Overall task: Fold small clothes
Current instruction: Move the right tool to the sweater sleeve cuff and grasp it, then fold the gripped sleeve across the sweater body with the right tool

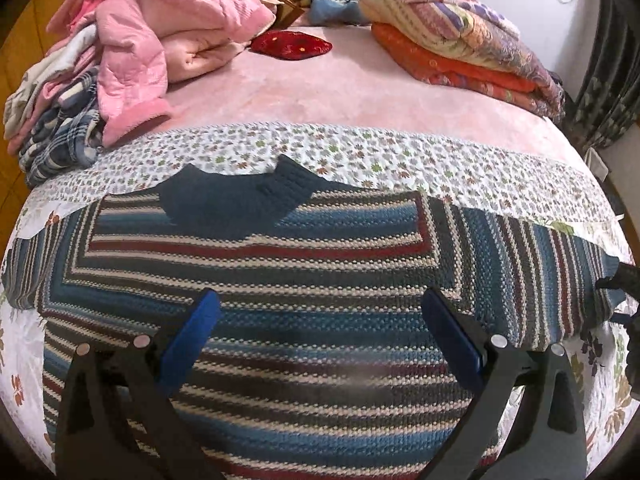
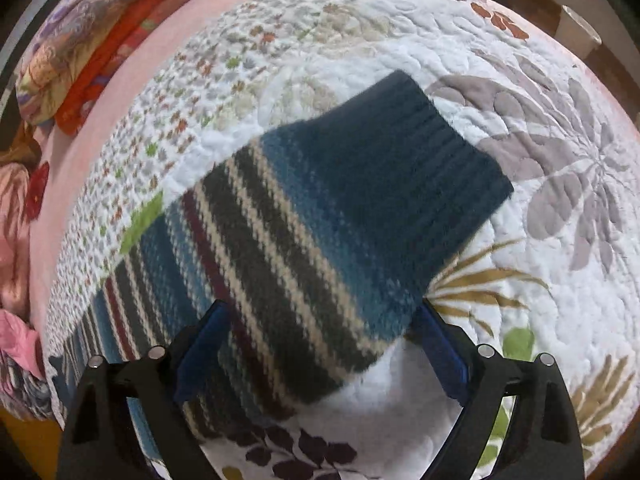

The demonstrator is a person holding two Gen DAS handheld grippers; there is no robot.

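Your left gripper (image 1: 320,312) sits closest to the lens in the left wrist view, blue-padded fingers (image 1: 196,336) spread wide over the body of the striped knit sweater (image 1: 280,280) and pinching nothing. That sweater — blue, cream, grey and dark red bands with a dark teal collar (image 1: 236,200) — lies flat and front-up on the floral quilt (image 1: 360,152), collar pointing away from you, sleeves out to either side.

Beyond the sweater's collar, past the quilt's edge, the pink blanket (image 1: 320,92) carries a heap of pink padded clothes (image 1: 176,28) to the far left of the sweater, with a plaid garment (image 1: 60,136) at the heap's near side. A small red embroidered cushion (image 1: 292,45) lies straight beyond the collar, and folded patterned quilts (image 1: 460,40) are stacked far right of it.

Your right gripper (image 2: 320,344) is at the sweater's sleeve (image 2: 320,240), whose dark teal ribbed cuff (image 2: 420,152) points away from the lens over the quilt. Its fingers (image 2: 440,352) stand apart on either side of the sleeve — the fabric runs between them, but you are not clamping it.
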